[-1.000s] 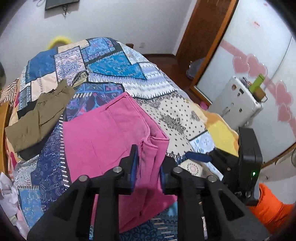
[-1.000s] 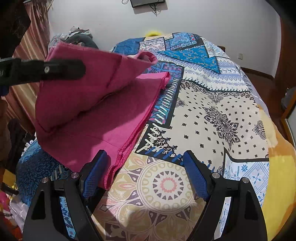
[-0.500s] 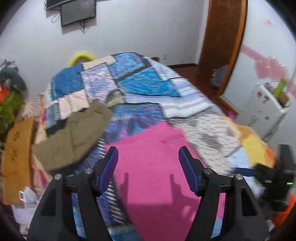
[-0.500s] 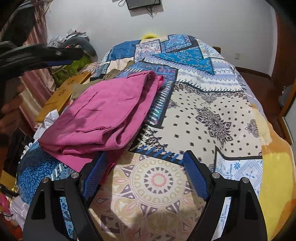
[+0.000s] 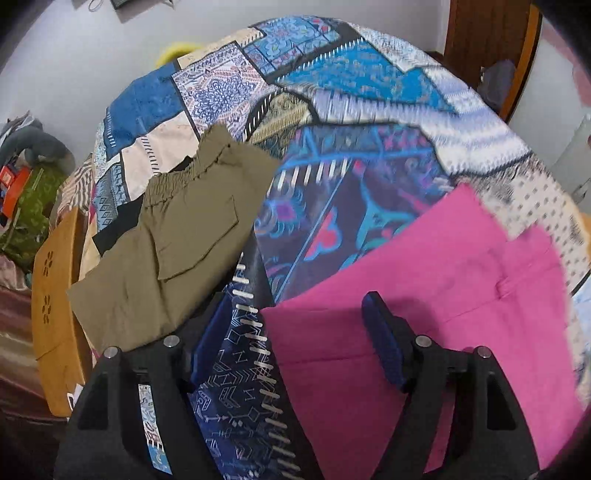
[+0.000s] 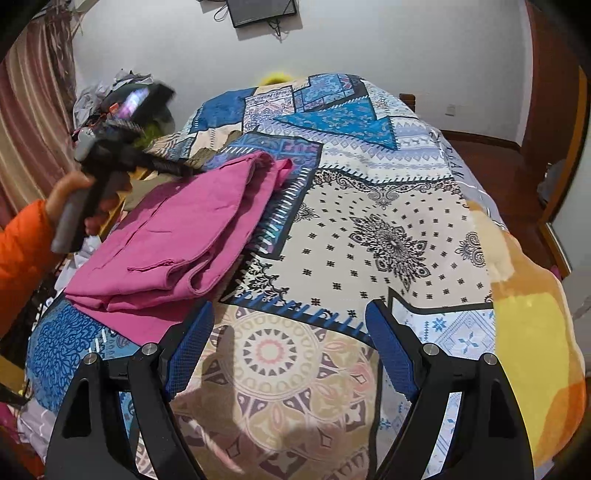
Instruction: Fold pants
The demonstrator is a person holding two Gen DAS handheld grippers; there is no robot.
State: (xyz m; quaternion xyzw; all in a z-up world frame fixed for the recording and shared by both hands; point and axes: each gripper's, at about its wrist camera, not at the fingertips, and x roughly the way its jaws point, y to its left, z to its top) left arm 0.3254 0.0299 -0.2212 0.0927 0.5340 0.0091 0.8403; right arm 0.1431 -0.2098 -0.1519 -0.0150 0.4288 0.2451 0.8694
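A: Pink pants (image 6: 177, 240) — where?

B: Folded, lying flat on the patchwork bedspread (image 6: 369, 229), toward its left edge in the right wrist view. Layers stacked; a fold edge faces the near side. Same pants fill the lower right of the left wrist view (image 5: 424, 295).

A: Left gripper (image 5: 295, 332)?

B: Jaws have just been opening and stand wide apart. Nothing gripped between them. Only bedspread and the pants' left edge show in the gap; right finger sits in front of pink cloth, and contact cannot be told. In the right wrist view it is seen at the far left (image 6: 177, 170), blurred, over the far end of the pants, held by a hand (image 6: 74, 199) in an orange sleeve (image 6: 22, 251).

A: Right gripper (image 6: 290, 343)?

B: Wide open, holding nothing. Between its blue pads (image 6: 192, 350): the round mandala print of the bedspread. Left finger just beside the pants' near corner.

A: Surroundings?

B: Olive pants (image 5: 173, 251), folded, lie to the left of the pink ones, apart from them. Wooden board (image 5: 51, 302) at the bed's left side. Dark screen (image 6: 262, 11) on the white wall beyond the bed.
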